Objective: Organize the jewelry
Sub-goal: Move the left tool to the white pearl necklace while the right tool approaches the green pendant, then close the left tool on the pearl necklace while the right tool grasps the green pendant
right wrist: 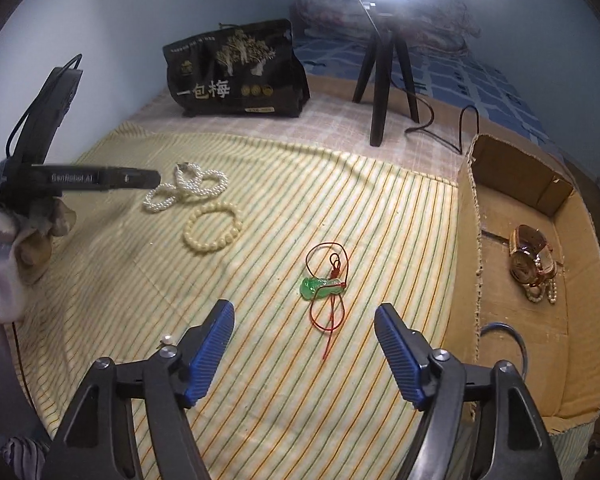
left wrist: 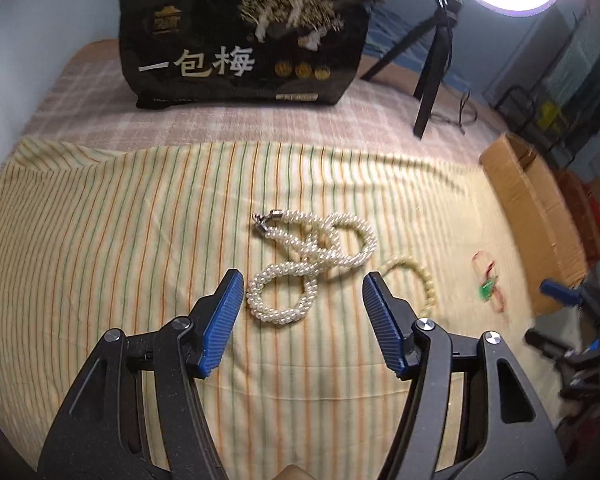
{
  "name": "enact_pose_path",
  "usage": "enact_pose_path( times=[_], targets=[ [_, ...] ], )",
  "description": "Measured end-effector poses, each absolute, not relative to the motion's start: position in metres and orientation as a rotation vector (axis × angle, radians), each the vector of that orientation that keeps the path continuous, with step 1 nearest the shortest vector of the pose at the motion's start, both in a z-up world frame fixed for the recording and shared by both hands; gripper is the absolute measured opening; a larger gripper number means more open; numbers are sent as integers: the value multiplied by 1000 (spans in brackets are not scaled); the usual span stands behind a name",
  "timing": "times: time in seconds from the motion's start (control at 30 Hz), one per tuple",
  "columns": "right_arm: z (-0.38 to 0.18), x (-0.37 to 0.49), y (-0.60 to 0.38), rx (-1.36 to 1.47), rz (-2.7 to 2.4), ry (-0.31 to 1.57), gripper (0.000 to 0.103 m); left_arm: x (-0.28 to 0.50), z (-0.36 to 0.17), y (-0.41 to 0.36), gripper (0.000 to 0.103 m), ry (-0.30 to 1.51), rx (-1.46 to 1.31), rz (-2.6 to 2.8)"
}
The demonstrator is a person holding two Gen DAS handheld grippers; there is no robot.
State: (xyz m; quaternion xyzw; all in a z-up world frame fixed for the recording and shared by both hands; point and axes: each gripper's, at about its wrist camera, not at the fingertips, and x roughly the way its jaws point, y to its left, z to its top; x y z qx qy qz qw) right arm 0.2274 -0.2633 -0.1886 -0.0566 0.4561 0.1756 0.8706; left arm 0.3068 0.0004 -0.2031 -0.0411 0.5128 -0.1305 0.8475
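Both the left gripper (left wrist: pixel 303 284) and the right gripper (right wrist: pixel 304 312) hang spread, empty. Beside the cardboard box (right wrist: pixel 470 208), the green pendant (right wrist: pixel 314 287) looks light, brittle (its red cord (right wrist: pixel 320 252) limp): best pinched across its body.

Bed (right wrist: pixel 340 128) is carrying a striped yellow cloth (right wrist: pixel 260 380) over checked bedding. Lying on the cloth: a white pearl necklace (right wrist: pixel 188 188) in loops, a cream bead bracelet (right wrist: pixel 212 228) just beside it, a green pendant on red cord (right wrist: pixel 324 288) apart. A cardboard tray (right wrist: pixel 476 280) is sitting at the cloth's right edge. Black bag (right wrist: pixel 236 72) and tripod (right wrist: pixel 384 76) are standing behind.
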Motion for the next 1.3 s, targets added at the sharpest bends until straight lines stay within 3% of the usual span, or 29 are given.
enact_pose_path(
  times=[0.13, 0.2, 0.43, 0.87, 1.17, 1.23, 1.3],
  targets=[
    [-194, 231, -265, -118, 361, 972, 72, 303, -212, 9, 64, 1080, -88, -248],
    [-197, 234, -266, -115, 353, 984, 66, 304, -215, 19, 63, 1075, -119, -216],
    [-203, 237, -260, -136, 350, 993, 57, 312, -225, 26, 35, 1100, -123, -197],
    [-210, 249, -251, -154, 335, 999, 57, 314, -240, -3, 34, 1052, 85, -192],
    [-229, 268, -250, -132, 308, 1036, 56, 314, -240, -4, 25, 1002, 82, -199],
    [-231, 270, -251, -121, 303, 1033, 52, 315, -240, -3, 17, 1003, 70, -204],
    [-231, 272, -252, -123, 292, 1032, 40, 316, -240, -3, 13, 1004, 57, -203]
  ],
)
